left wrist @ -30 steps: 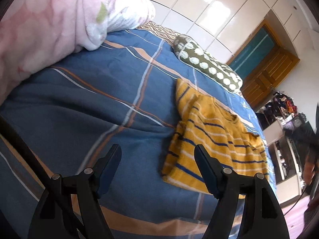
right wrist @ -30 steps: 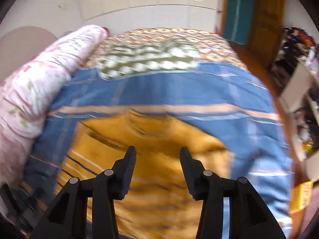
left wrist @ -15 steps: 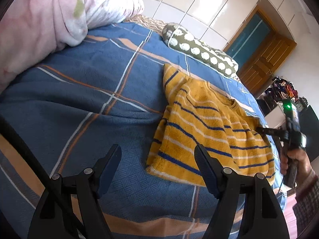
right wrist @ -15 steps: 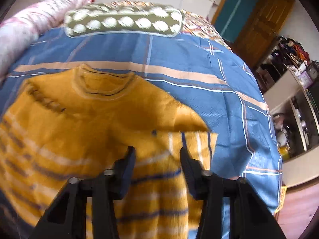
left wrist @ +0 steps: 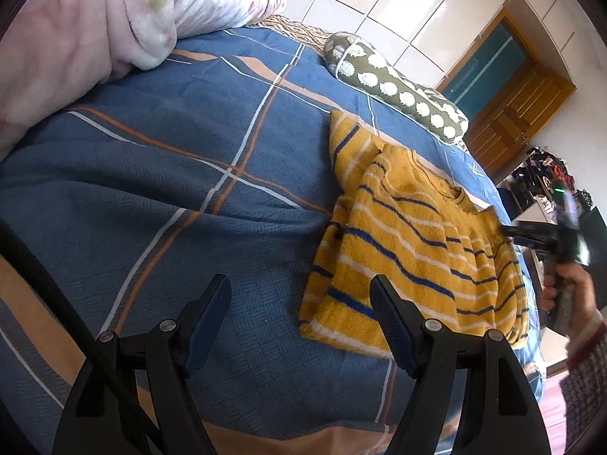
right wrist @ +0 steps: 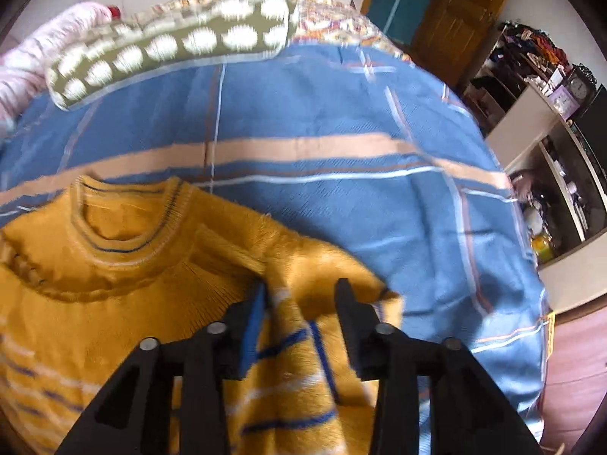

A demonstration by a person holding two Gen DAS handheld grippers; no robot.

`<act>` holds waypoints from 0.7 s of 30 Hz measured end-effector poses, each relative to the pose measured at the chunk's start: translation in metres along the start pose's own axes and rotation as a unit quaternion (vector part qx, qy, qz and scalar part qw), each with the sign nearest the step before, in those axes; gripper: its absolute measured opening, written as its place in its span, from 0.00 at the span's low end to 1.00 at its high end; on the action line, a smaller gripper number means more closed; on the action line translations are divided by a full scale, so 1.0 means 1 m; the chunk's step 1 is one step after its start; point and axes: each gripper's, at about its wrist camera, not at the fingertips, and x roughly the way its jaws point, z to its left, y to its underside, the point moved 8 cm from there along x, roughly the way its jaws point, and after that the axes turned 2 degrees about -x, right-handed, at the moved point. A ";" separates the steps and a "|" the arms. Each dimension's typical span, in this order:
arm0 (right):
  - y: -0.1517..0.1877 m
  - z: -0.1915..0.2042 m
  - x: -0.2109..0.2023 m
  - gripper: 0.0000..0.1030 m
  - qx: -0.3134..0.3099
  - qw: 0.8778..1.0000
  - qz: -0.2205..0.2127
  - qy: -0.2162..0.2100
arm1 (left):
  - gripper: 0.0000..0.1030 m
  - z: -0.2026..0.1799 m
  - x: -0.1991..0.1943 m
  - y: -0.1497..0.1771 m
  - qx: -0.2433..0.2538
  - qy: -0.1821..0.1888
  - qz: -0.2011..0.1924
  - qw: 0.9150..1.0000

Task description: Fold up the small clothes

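A small yellow sweater (left wrist: pixel 413 242) with blue and white stripes lies flat on the blue plaid bedspread (left wrist: pixel 189 174). My left gripper (left wrist: pixel 299 303) is open and empty, hovering low over the bed just left of the sweater's hem corner. My right gripper (right wrist: pixel 301 295) is open, with its jaws straddling the folded sleeve at the sweater's (right wrist: pixel 125 284) right shoulder; it shows in the left wrist view (left wrist: pixel 531 235) at the sweater's far edge, held by a hand.
A green bolster with white spots (left wrist: pixel 398 91) lies across the head of the bed. A pink quilt (left wrist: pixel 76 30) is heaped at the left. Shelves with clutter (right wrist: pixel 550 151) and a wooden door (right wrist: pixel 455 7) stand beyond the bed's right edge.
The right gripper has dropped down and forward onto the sweater's right shoulder area. The left gripper has come closer to the sweater's hem corner.
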 end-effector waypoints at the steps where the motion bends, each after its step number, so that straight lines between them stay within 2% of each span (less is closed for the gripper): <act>1: 0.002 -0.007 -0.015 0.42 0.010 1.000 -0.013 -0.003 | 0.72 0.000 0.000 -0.001 -0.001 -0.001 -0.001 1.000; 5: 0.028 -0.024 -0.065 0.42 0.051 0.997 -0.049 -0.037 | 0.72 0.002 -0.001 0.000 -0.002 -0.006 -0.001 1.000; 7: 0.049 -0.019 -0.079 0.42 0.062 0.992 -0.054 -0.100 | 0.72 0.000 0.000 0.002 0.003 -0.007 0.003 1.000; 8: 0.063 -0.010 -0.082 0.40 0.064 0.986 -0.045 -0.149 | 0.72 -0.002 0.001 0.004 0.008 -0.009 0.006 1.000; 9: 0.079 0.002 -0.083 0.33 0.064 0.974 -0.029 -0.215 | 0.72 -0.004 0.001 0.006 0.014 -0.012 0.008 1.000; 10: 0.089 0.007 -0.082 0.26 0.065 0.966 -0.016 -0.248 | 0.72 -0.005 0.001 0.007 0.018 -0.014 0.008 1.000; 11: 0.104 0.012 -0.077 0.25 0.065 0.961 -0.002 -0.268 | 0.72 -0.006 0.002 0.009 0.023 -0.017 0.010 1.000; 12: 0.121 0.014 -0.065 0.25 0.056 0.964 0.017 -0.259 | 0.72 -0.007 0.002 0.010 0.027 -0.019 0.011 0.999; 13: 0.129 0.011 -0.057 0.19 0.049 0.969 0.027 -0.239 | 0.72 -0.006 0.003 0.011 0.030 -0.023 0.011 0.999; 14: 0.140 -0.005 -0.038 0.16 0.036 0.984 0.042 -0.170 | 0.72 -0.005 0.003 0.011 0.031 -0.029 0.012 0.999; 15: 0.143 -0.018 -0.028 0.05 0.037 0.989 0.048 -0.136 | 0.72 -0.004 0.003 0.011 0.032 -0.033 0.012 0.999; 16: 0.143 -0.032 -0.026 0.06 0.050 0.992 0.044 -0.111 | 0.72 -0.002 0.003 0.010 0.029 -0.033 0.013 0.999; 18: 0.140 -0.066 -0.033 0.18 0.092 0.994 0.031 -0.045 | 0.72 0.001 0.001 0.008 0.023 -0.030 0.013 0.999; 19: 0.139 -0.074 -0.041 0.21 0.103 0.994 0.022 -0.035 | 0.72 0.003 0.000 0.007 0.020 -0.030 0.012 0.999; 21: 0.133 -0.073 -0.064 0.21 0.107 0.992 0.000 -0.060 | 0.72 0.006 -0.004 0.004 0.017 -0.034 0.006 0.999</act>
